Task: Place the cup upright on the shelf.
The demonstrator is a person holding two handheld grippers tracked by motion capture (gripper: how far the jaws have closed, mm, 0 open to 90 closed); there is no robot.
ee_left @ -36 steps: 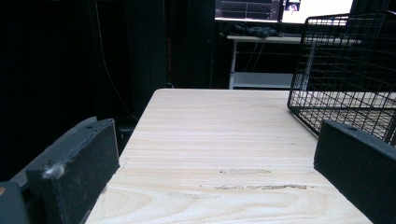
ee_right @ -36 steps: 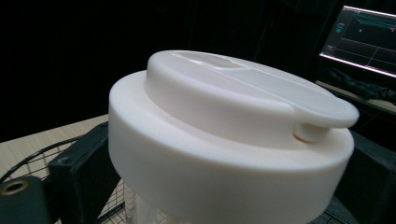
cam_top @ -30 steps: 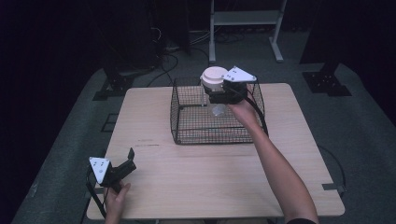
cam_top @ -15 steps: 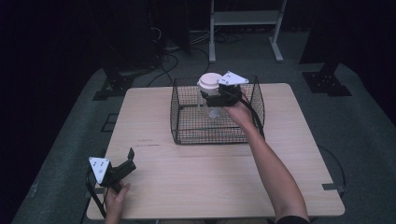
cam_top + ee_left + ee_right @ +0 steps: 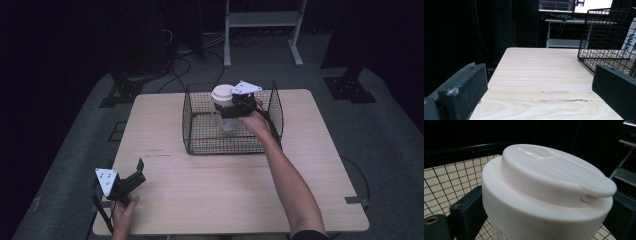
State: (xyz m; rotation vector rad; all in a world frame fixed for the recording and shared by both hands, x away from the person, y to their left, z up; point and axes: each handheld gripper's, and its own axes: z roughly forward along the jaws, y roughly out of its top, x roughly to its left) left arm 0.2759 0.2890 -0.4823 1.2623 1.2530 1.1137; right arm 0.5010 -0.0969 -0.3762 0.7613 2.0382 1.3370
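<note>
The jar (image 5: 224,107), one clear container with one broad white lid (image 5: 544,187), sits clamped in my right hand-held gripper (image 5: 231,106) inside the wire basket, its lid level with the basket's top rim. I cannot tell whether its base touches the basket floor.

By size, there is one wooden counter (image 5: 225,190), pale and grained, carrying everything. On its far half stands one black wire basket (image 5: 200,135), open at the top, and in the left gripper view the same basket (image 5: 599,45) fills the upper right with a white-labelled object just behind its mesh. Two of my forearms come in from the near edge: the right one reaches across the counter into the basket, the left one stays at the near left corner.

I hold two hand-held grippers. The right one has a jaw pressed against each side of the jar just below the lid. My left hand-held gripper (image 5: 131,176) rests low over the counter's near left corner, jaws spread wide with only bare wood between them, well apart from the basket.
</note>
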